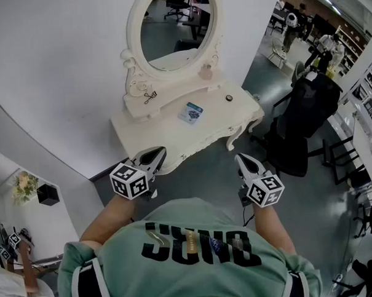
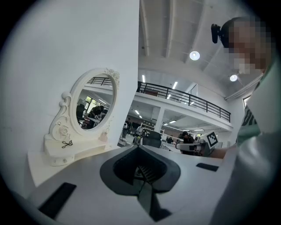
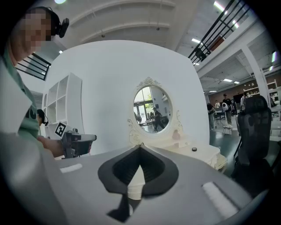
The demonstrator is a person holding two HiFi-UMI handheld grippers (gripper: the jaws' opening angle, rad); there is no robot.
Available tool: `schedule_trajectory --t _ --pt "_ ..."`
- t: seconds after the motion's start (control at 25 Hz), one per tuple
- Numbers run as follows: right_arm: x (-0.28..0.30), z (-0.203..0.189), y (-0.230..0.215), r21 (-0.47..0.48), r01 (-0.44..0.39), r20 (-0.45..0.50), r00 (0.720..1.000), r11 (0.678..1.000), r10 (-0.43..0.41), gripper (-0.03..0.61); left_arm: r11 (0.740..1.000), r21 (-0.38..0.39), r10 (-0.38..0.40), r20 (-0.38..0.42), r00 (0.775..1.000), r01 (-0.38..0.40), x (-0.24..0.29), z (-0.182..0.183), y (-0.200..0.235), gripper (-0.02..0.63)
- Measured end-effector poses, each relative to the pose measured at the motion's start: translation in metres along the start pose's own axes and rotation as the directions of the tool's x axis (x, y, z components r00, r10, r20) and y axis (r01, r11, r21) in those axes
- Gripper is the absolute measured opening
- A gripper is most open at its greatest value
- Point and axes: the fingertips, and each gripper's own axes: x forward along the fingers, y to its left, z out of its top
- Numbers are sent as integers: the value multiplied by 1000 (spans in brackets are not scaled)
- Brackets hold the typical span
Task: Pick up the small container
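The small container is a dark round pot on the right part of the white dressing table; it also shows in the right gripper view. My left gripper hangs before the table's front edge, jaws shut and holding nothing; in its own view the tips meet. My right gripper hovers over the floor by the table's right front corner, also shut and empty, its tips together. Both are well short of the container.
An oval mirror rises at the table's back, with a pink bottle and an eyelash curler on its shelf. A blue-white packet lies mid-table. A black office chair stands to the right. People stand far back.
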Motion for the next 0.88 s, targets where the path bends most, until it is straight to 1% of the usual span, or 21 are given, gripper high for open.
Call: schedule_trajectory --t 0.32,0.56,0.88 --pt "-1 3 1 -6 4 3 1000 1000 -4 7 1000 5 -5 -1 1000 5 0 2 -2 0" --pt "-4 5 -2 -35 9 9 1000 999 -9 8 1000 11 -2 -4 1000 2 7 -1 -4 0" --pt "-14 6 -32 -31 0 5 1000 1000 0 9 1000 28 13 9 1000 -13 39 -1 -27 0"
